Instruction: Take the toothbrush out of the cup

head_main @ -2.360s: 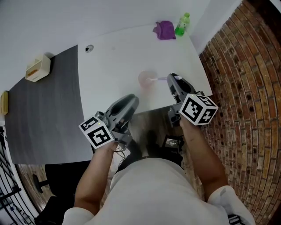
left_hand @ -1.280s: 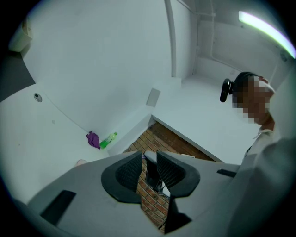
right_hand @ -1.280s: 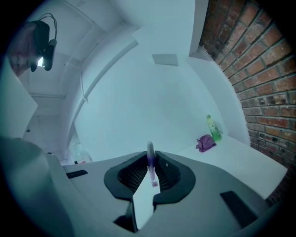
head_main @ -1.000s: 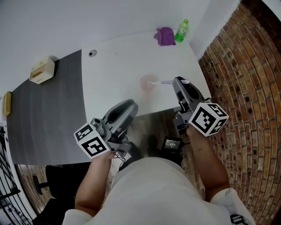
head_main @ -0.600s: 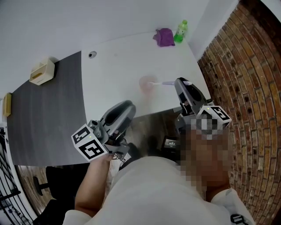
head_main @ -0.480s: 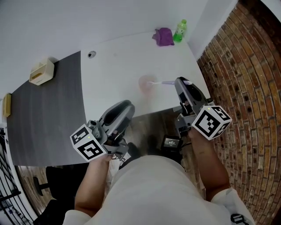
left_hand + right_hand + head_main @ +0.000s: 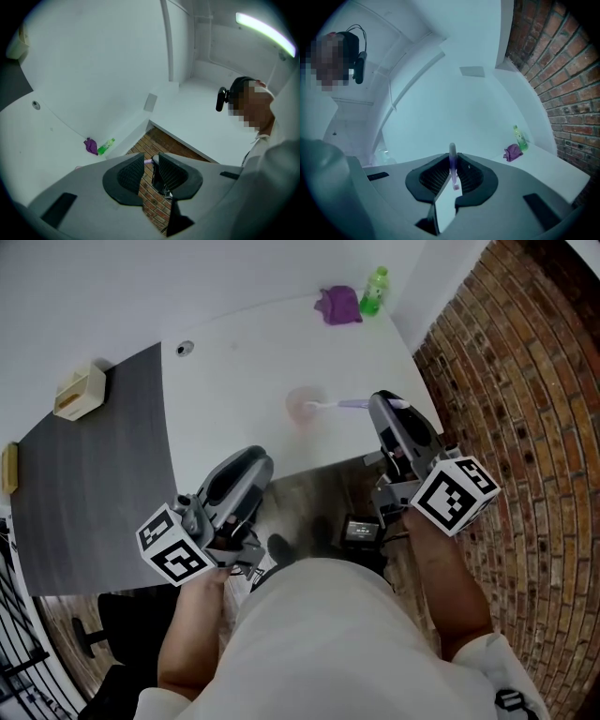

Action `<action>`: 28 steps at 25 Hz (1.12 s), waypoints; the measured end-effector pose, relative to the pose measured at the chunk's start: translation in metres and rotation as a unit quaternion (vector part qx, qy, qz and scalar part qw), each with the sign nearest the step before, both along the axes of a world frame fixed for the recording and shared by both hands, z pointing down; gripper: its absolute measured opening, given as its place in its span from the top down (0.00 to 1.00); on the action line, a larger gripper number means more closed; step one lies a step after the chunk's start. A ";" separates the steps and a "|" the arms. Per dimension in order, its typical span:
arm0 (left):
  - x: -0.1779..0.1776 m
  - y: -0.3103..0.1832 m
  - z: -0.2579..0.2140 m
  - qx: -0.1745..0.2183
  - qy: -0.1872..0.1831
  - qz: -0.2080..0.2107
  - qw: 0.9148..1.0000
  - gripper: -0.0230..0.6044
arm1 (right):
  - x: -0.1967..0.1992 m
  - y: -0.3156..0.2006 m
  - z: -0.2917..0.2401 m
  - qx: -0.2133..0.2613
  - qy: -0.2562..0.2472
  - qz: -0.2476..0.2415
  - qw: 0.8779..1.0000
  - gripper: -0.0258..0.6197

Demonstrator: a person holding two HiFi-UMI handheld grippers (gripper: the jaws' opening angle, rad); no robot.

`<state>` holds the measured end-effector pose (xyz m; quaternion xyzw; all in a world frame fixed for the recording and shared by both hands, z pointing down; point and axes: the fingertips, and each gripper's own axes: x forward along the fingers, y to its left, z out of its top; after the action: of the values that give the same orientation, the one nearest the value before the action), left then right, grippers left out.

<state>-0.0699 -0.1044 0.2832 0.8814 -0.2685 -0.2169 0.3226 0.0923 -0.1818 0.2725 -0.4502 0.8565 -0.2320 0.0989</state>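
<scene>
Got the toothbrush pinched at its handle end in the right gripper. Jaws clamped on it, as seen in the right gripper view with the purple-and-white handle squeezed between the pads. Lying close to horizontal over the white table, with the brush end at the rim of the pink cup, just left of that gripper. Can't tell if the bristles sit inside the cup or only over the lip. Reads as extraction under way, not yet clear of the cup.

Left gripper: parked at the near table edge, well apart from the cup, jaws slightly parted with nothing between them.

To do it well:
- Lift up first, then right. Avoid a flat sideways pull, which risks hooking the head on the rim and tipping or sliding what looks like a light cup.
- Hold clamp pressure steady, since easing off probably lets the thin handle pivot in the pads.
- Clear the rim fully before lowering.
- If the cup shifts, bring the left gripper in against its wall.
- Stay off the purple cloth and green bottle at the far edge, and mind the right table edge by the brick wall.
</scene>
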 end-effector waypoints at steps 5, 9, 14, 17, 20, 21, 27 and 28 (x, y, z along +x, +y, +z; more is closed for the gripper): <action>-0.004 0.004 -0.001 -0.001 0.000 -0.001 1.000 0.84 | 0.001 0.004 -0.002 -0.003 -0.002 0.004 1.000 0.87; -0.006 0.004 -0.004 0.002 0.000 -0.004 1.000 0.84 | 0.002 0.005 -0.004 -0.001 -0.004 0.004 1.000 0.87; -0.003 0.005 -0.005 0.003 -0.001 -0.003 1.000 0.84 | 0.007 0.009 -0.005 -0.003 -0.006 0.007 1.000 0.87; -0.004 0.007 -0.006 0.003 0.000 -0.004 1.000 0.84 | 0.008 0.014 -0.005 -0.005 -0.006 0.007 1.000 0.87; -0.008 0.011 -0.006 0.003 0.001 -0.005 1.000 0.84 | 0.007 0.018 -0.005 -0.005 -0.007 0.006 1.000 0.87; -0.009 0.012 -0.005 0.003 0.001 -0.005 1.000 0.84 | 0.007 0.019 -0.005 -0.006 -0.006 0.006 1.000 0.87; -0.012 0.016 0.004 -0.006 -0.003 -0.011 1.000 0.84 | 0.010 0.024 0.002 -0.014 -0.003 0.003 1.000 0.87; -0.013 0.017 0.006 -0.009 -0.004 -0.012 1.000 0.84 | 0.011 0.025 0.004 -0.017 -0.003 0.004 1.000 0.87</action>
<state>-0.0824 -0.0870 0.2889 0.8763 -0.2819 -0.2145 0.3265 0.1037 -0.1563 0.2764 -0.4544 0.8506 -0.2471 0.0944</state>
